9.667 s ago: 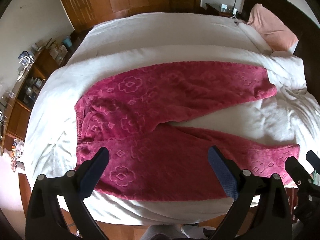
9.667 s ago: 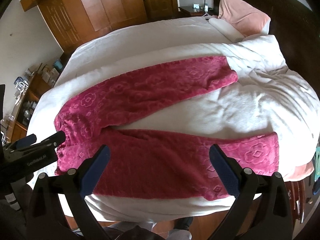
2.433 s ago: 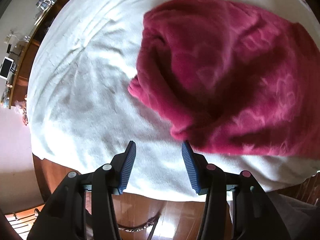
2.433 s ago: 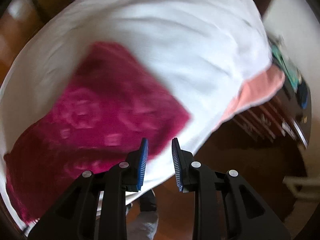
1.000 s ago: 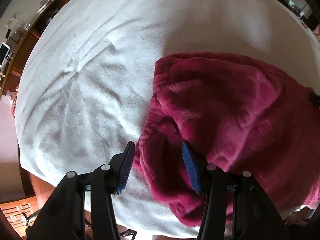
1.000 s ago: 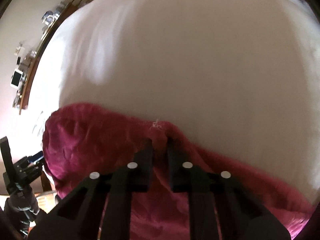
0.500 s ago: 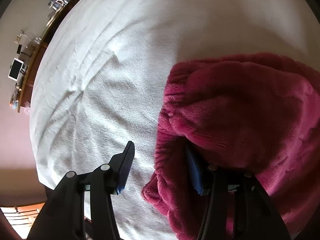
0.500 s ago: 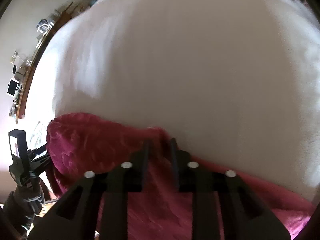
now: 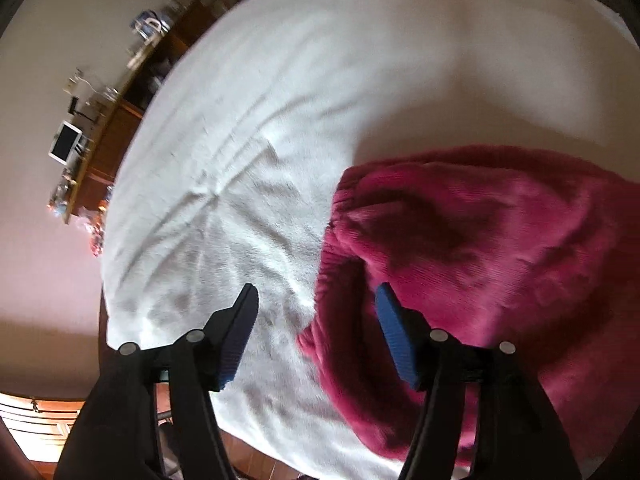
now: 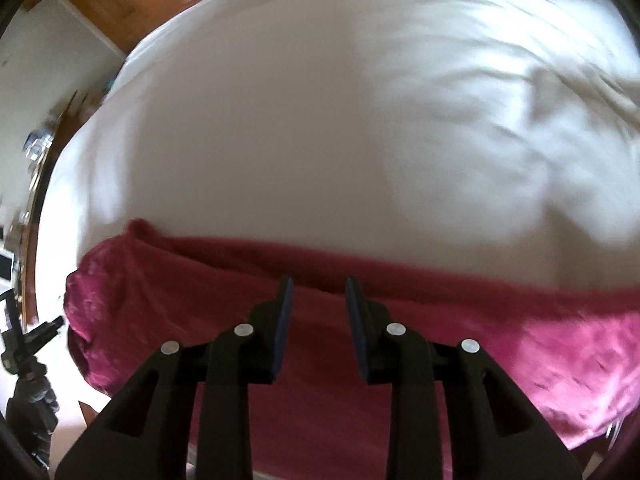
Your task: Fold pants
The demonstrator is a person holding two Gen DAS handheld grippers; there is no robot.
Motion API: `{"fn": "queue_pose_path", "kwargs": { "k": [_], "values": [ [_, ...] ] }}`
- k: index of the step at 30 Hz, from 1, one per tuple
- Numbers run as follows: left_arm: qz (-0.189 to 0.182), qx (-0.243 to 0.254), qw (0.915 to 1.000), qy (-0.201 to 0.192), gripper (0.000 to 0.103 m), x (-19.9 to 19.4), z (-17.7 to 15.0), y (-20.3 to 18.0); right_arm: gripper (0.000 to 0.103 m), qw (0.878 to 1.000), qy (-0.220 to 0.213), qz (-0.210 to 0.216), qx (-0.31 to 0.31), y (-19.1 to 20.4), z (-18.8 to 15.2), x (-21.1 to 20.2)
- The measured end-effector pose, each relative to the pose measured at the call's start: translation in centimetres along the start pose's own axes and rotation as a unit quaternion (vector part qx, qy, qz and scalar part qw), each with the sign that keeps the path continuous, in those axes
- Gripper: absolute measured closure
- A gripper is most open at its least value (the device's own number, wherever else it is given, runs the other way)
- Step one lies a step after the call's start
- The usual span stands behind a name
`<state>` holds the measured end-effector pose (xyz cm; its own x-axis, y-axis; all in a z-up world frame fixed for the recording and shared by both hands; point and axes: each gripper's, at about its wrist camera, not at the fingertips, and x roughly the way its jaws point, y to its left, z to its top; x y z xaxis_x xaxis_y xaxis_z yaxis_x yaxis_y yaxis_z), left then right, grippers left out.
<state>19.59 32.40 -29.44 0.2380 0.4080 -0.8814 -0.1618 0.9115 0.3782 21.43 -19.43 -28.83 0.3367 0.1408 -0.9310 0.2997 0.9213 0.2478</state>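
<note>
1. The pants (image 9: 500,264) lay folded in a thick crimson bundle on the bed (image 9: 256,152), filling the right and lower right of the left wrist view; in the right wrist view they ran as a band across the lower half of the frame, above the near edge of the mattress.

2. The left tongs (image 9: 316,320) were opening, their blue pads standing wide on either side of the ribbed waistband edge. No pad pressed on cloth, so they held nothing.

3. The right tongs (image 10: 318,312) stood slightly parted above the fleece, empty, with bare fabric showing in the gap.

4. A second earlier the right tongs had been pinched shut on a ridge of the fabric and the left tongs had straddled the waistband more narrowly. Both had since let go, which suggests this fold was laid down and released.

5. Nearly ten seconds earlier the garment had been spread flat with both legs splayed apart; now it was doubled over itself, so the task looked well advanced, perhaps one more fold or a tidy-up short.

6. A wooden shelf (image 9: 104,120) cluttered with small items sat at the far left, beyond the bed.
</note>
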Motion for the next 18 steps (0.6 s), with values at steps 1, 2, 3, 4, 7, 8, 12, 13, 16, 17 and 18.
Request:
{"fn": "queue_pose_path", "kwargs": {
  "k": [1, 2, 3, 4, 7, 8, 12, 13, 16, 17, 18],
  "values": [
    [0.001, 0.001, 1.0000, -0.004, 0.040, -0.7, -0.2, -0.5, 0.075, 1.000, -0.002, -0.005, 0.007, -1.5, -0.5, -0.6],
    [0.002, 0.004, 1.0000, -0.008, 0.040, -1.4, -0.5, -1.1, 0.075, 1.000, -0.004, -0.011, 0.012, -2.9, -0.9, -1.1],
    [0.002, 0.009, 0.9999, -0.013, 0.039, -2.5, -0.9, -2.0, 0.075, 1.000, -0.008, -0.018, 0.015, -4.2, -1.3, -1.7],
    [0.002, 0.013, 0.9998, -0.017, 0.039, -3.5, -1.2, -3.1, 0.075, 0.999, -0.013, -0.025, 0.017, -5.5, -1.7, -2.3],
    [-0.006, 0.028, 0.9992, -0.026, 0.039, -6.1, -2.7, -6.0, 0.075, 0.998, -0.029, -0.049, 0.019, -9.3, -2.5, -4.3],
    [-0.011, 0.033, 0.9990, -0.027, 0.039, -6.9, -3.3, -7.1, 0.075, 0.997, -0.035, -0.060, 0.021, -11.0, -2.8, -5.0],
    [-0.031, 0.050, 0.9978, -0.031, 0.039, -9.6, -5.4, -11.1, 0.074, 0.994, -0.047, -0.090, 0.037, -15.3, -3.6, -6.1],
    [-0.039, 0.055, 0.9973, -0.030, 0.039, -10.3, -6.2, -12.3, 0.074, 0.994, -0.048, -0.092, 0.042, -16.7, -3.6, -6.5],
    [-0.055, 0.064, 0.9961, -0.028, 0.039, -11.9, -7.8, -14.8, 0.074, 0.992, -0.053, -0.100, 0.055, -19.8, -4.1, -7.1],
    [-0.060, 0.066, 0.9956, -0.026, 0.039, -12.3, -8.4, -15.6, 0.074, 0.991, -0.056, -0.103, 0.061, -20.7, -4.2, -7.2],
    [-0.064, 0.068, 0.9953, -0.025, 0.039, -12.5, -8.8, -16.1, 0.074, 0.991, -0.058, -0.103, 0.066, -21.5, -4.2, -7.2]
  ]
}}
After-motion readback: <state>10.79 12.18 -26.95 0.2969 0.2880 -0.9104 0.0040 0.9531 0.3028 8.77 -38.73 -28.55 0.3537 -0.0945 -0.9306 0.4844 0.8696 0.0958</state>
